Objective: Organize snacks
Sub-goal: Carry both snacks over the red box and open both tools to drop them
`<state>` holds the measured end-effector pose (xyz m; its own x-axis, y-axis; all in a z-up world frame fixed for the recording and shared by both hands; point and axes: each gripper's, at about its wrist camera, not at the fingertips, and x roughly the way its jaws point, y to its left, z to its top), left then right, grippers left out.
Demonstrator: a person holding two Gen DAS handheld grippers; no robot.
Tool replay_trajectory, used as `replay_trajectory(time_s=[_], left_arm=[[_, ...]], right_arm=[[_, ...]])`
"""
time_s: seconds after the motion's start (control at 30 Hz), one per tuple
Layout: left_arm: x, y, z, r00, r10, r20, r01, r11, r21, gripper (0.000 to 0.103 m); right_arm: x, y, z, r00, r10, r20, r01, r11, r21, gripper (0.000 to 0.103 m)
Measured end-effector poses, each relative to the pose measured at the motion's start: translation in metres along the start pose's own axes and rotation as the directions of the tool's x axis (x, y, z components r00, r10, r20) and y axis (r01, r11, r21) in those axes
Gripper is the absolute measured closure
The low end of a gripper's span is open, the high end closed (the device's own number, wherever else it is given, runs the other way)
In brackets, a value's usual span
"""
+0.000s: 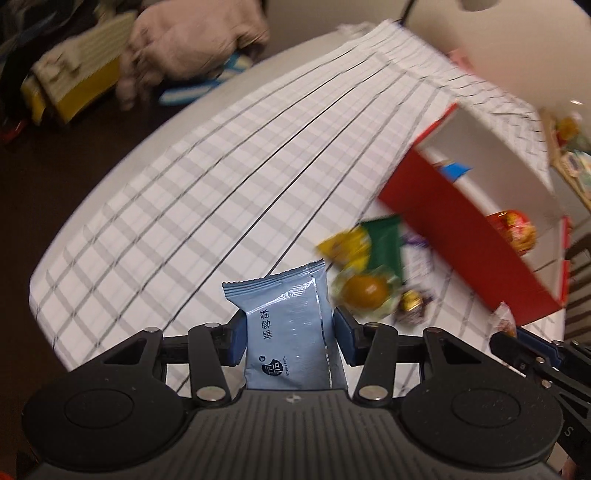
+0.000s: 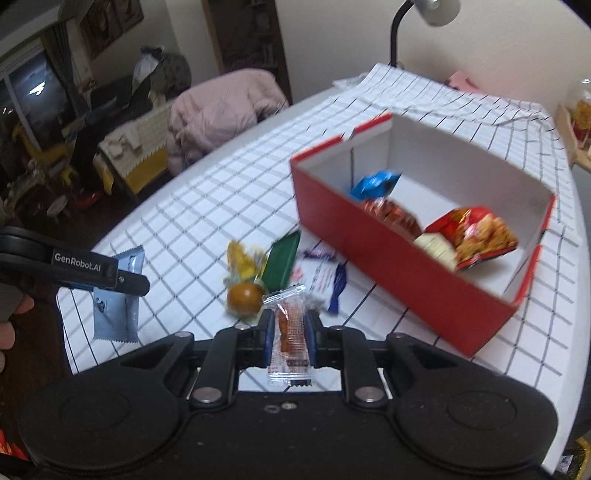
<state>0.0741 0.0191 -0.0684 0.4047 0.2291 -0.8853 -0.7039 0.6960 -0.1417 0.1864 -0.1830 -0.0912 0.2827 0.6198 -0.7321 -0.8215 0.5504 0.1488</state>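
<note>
My left gripper (image 1: 290,332) is shut on a light blue snack packet (image 1: 286,332), held above the checked tablecloth. In the right wrist view that packet (image 2: 116,317) hangs from the left gripper at the far left. My right gripper (image 2: 290,332) is shut on a clear packet with an orange snack (image 2: 290,339). A red box (image 2: 391,258) with a white inside stands to the right; it holds a blue packet (image 2: 375,182), an orange packet (image 2: 391,216) and a red chip bag (image 2: 472,230). Loose snacks lie before the box: a green packet (image 2: 282,260), a yellow one (image 2: 242,258), a brown round sweet (image 2: 244,298).
The table carries a white checked cloth (image 2: 221,192). A purple wrapper (image 2: 338,284) and a white sachet lie by the box. A desk lamp (image 2: 424,11) stands at the far edge. A dark room with furniture lies beyond the table's left edge.
</note>
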Motion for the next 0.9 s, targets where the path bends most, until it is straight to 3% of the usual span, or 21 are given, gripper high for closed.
replay_trajectory(time_s=[0.2, 0.33, 0.6, 0.9], left_arm=[[-0.018, -0.043, 0.037, 0.994, -0.084, 0.068, 0.073, 0.986, 0.15, 0.056], [-0.02, -0.073, 0.063, 0.987, -0.147, 0.07, 0.127, 0.963, 0.239, 0.056], [-0.011, -0.123, 0.109, 0.972, -0.228, 0.06, 0.181, 0.885, 0.429, 0.056], [0.027, -0.164, 0.143, 0.964, -0.266, -0.011, 0.226, 0.796, 0.561, 0.056]], right_arm=[[-0.019, -0.015, 0.022, 0.996, -0.055, 0.065, 0.052, 0.998, 0.047, 0.086], [-0.026, -0.026, 0.036, 0.99, -0.105, 0.097, 0.097, 0.991, 0.089, 0.086], [-0.024, -0.052, 0.059, 0.97, -0.214, 0.118, 0.187, 0.96, 0.208, 0.086], [0.001, -0.079, 0.074, 0.953, -0.294, 0.075, 0.254, 0.909, 0.332, 0.086]])
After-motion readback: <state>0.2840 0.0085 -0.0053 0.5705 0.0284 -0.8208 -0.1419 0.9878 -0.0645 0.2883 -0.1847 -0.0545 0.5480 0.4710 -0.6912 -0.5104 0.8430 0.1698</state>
